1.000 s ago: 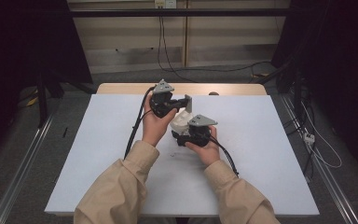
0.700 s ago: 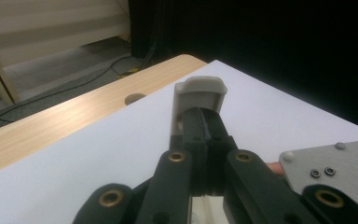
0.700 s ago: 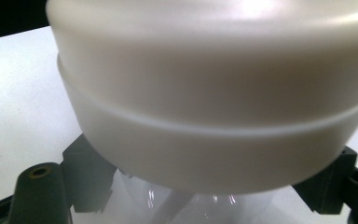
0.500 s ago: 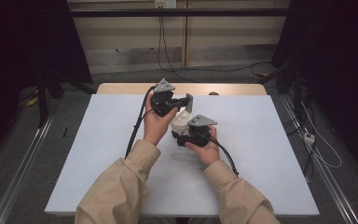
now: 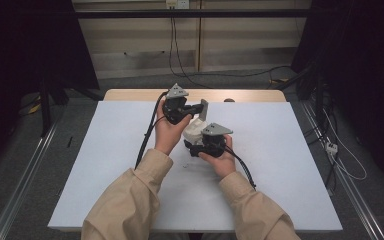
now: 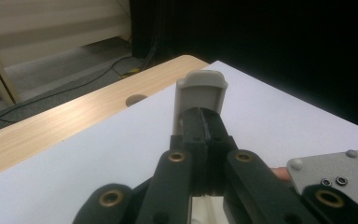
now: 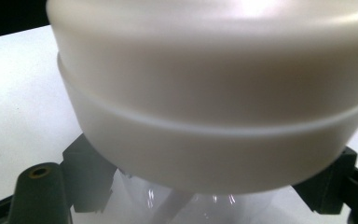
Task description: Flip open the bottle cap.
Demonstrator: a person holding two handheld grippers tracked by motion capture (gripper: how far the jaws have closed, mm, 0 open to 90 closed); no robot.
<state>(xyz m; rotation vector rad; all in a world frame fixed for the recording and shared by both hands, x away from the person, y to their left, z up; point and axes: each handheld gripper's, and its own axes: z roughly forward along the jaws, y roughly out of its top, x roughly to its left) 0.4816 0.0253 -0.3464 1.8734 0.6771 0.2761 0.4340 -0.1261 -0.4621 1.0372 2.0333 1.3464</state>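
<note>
A white pump bottle [image 5: 194, 131] is gripped over the middle of the white table [image 5: 105, 165] by two hand-held grippers. The right gripper [image 5: 196, 148] is closed on the bottle's clear neck, just under its broad white collar [image 7: 214, 116]; in the right gripper view the collar is seen directly above and in front of the jaws, with the clear neck [image 7: 200, 205] caught between them. The left gripper [image 5: 200, 108] is pinched shut on the grey, flat pump tab [image 6: 200, 91], which is seen standing up past the jaw tips in the left gripper view and which sticks out just beyond the jaws in the high view. The bottle is thus held between the two tools, the left gripper being beyond and above the right one. The right gripper's grey plate [image 6: 335, 170] is seen close beside the left jaws.
</note>
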